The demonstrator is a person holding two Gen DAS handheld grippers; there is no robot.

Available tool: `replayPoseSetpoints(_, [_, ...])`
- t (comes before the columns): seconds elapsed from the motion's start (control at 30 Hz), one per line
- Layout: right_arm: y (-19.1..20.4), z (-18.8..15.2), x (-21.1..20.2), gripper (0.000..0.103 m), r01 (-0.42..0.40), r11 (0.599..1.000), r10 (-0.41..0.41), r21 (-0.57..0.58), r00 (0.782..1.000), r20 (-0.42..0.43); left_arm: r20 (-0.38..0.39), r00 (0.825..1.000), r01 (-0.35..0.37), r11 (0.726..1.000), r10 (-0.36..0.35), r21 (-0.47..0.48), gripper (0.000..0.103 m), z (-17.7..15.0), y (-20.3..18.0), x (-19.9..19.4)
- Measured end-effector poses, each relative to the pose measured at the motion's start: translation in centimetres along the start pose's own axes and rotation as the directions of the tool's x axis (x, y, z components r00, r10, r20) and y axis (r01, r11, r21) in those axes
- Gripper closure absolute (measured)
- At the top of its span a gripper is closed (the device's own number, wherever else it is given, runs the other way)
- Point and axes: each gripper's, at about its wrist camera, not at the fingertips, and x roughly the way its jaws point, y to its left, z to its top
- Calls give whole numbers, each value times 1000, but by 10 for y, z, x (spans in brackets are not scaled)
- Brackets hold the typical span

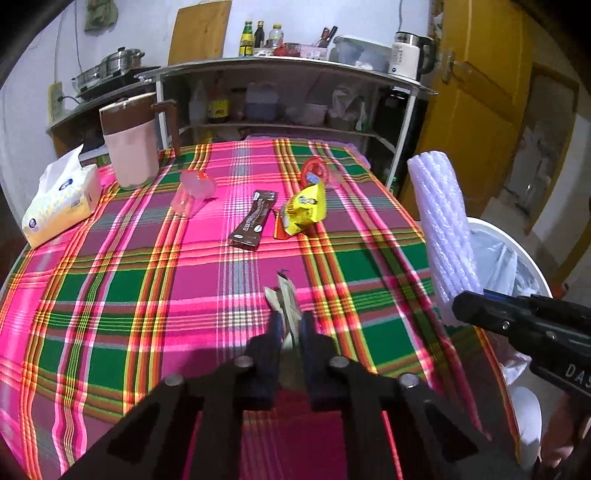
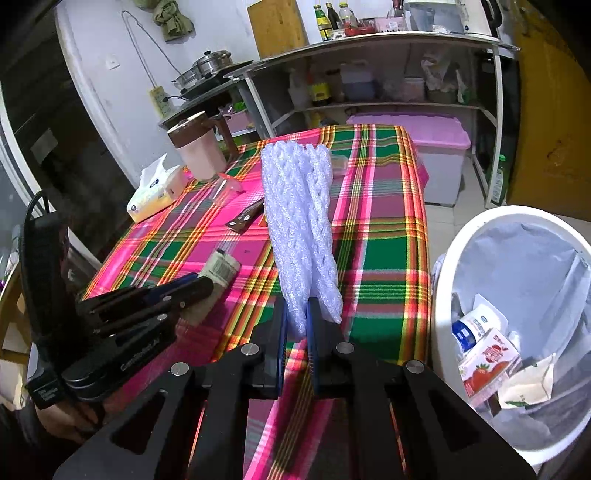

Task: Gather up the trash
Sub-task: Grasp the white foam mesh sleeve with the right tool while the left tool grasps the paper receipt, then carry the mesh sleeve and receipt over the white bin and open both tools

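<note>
Foam net [image 2: 301, 236] in R claw [image 2: 297, 325], wrapper [image 1: 286, 306] in L claw [image 1: 288, 328]

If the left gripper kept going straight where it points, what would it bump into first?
Probably the checked tablecloth just ahead, since the left gripper, shut on a paper scrap, points downward. The brown wrapper lies farther on.

A home kitchen, plainly lived in. A metal shelf unit [image 1: 288, 70] against the wall carries sauce bottles [image 1: 255, 37], an electric kettle [image 1: 410, 55] and food containers, with more jars and bags on the shelf below. Beside it stacked steel pots [image 1: 110, 68] sit on a cooktop, and a wooden cutting board [image 1: 199, 31] leans on the wall. The table wears a bright plaid cloth [image 1: 166, 266] with a tissue box [image 1: 61, 201] and a jug [image 1: 129, 142], near a yellow door [image 1: 484, 92].
</note>
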Motion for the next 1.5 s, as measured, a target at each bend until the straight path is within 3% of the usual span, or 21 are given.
replayPoseSetpoints(0.23, [2, -9, -16, 93, 10, 1000, -10, 2, 1000, 14, 13, 998, 70, 995, -69, -67, 100, -8, 14, -11])
replayPoseSetpoints(0.33, [-1, -12, -20, 93, 12, 1000, -12, 10, 1000, 17, 15, 998, 61, 994, -60, -92, 87, -5, 20, -10])
replayPoseSetpoints(0.4, [-3, -14, -22, 93, 13, 1000, -13, 16, 1000, 17, 11, 998, 69, 991, -68, -110, 70, -3, 22, -6])
replayPoseSetpoints(0.5, [-6, -15, -22, 93, 14, 1000, -14, 23, 1000, 18, -4, 996, 88, 990, -89, -110, 67, -2, 21, 1])
replayPoseSetpoints(0.67, [-8, -16, -23, 93, 11, 1000, -12, 28, 1000, 19, -73, 995, 68, 995, -73, -74, 67, -7, 10, 18])
replayPoseSetpoints(0.73, [-9, -17, -23, 93, 10, 1000, -10, 30, 1000, 17, -65, 997, 43, 998, -46, -41, 68, -9, 5, 17])
replayPoseSetpoints(0.8, [-9, -17, -23, 93, 8, 999, -9, 31, 1000, 18, -70, 997, 34, 999, -36, -21, 82, -11, -1, 17])
replayPoseSetpoints(1.03, [-9, -19, -29, 93, 9, 1000, -10, 28, 999, 34, -35, 999, 7, 1000, -6, 22, 86, -10, -14, 1])
replayPoseSetpoints(1.5, [-6, -26, -59, 93, 21, 999, -24, 34, 997, 77, 62, 993, 94, 994, -97, 58, 86, 3, -44, -46])
